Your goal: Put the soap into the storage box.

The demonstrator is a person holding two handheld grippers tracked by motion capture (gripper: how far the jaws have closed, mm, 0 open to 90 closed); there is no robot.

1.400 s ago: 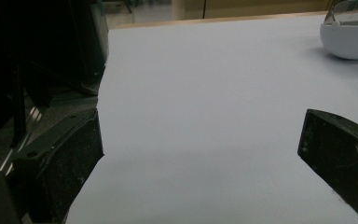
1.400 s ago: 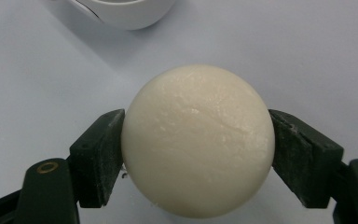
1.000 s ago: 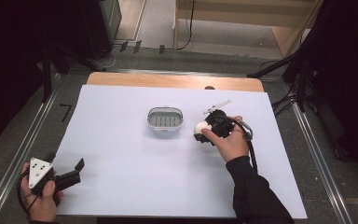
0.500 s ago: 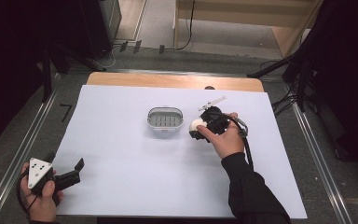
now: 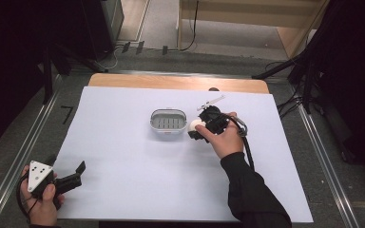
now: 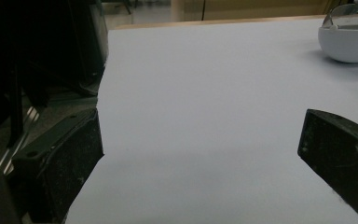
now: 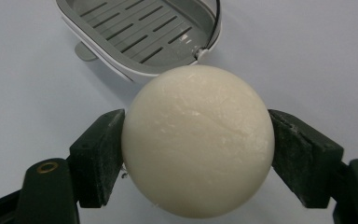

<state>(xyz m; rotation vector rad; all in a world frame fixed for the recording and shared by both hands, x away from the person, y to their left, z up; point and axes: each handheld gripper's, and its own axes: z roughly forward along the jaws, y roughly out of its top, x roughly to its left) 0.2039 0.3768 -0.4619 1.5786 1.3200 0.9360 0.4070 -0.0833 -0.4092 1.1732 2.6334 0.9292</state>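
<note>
Soap dish (image 5: 168,123) sat mid-bench (image 5: 123,156). Soap ball (image 5: 196,126) lay just right of it, in the right hand-held gripper (image 5: 199,129). Left hand-held gripper (image 5: 78,172) rested at the near-left corner, well apart.

white ball (image 5: 196,125) in right tongs (image 5: 198,130), soap dish (image 5: 168,123)

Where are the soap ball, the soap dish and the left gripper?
soap ball (image 7: 196,140), right gripper view, middle of its front.
soap dish (image 5: 168,122), high view, slotted floor.
left gripper (image 5: 65,171), high view, between its jaws.

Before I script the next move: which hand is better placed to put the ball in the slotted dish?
Right. The right gripper already clamps the white ball beside the dish; the left gripper sits open at the near table corner.
</note>
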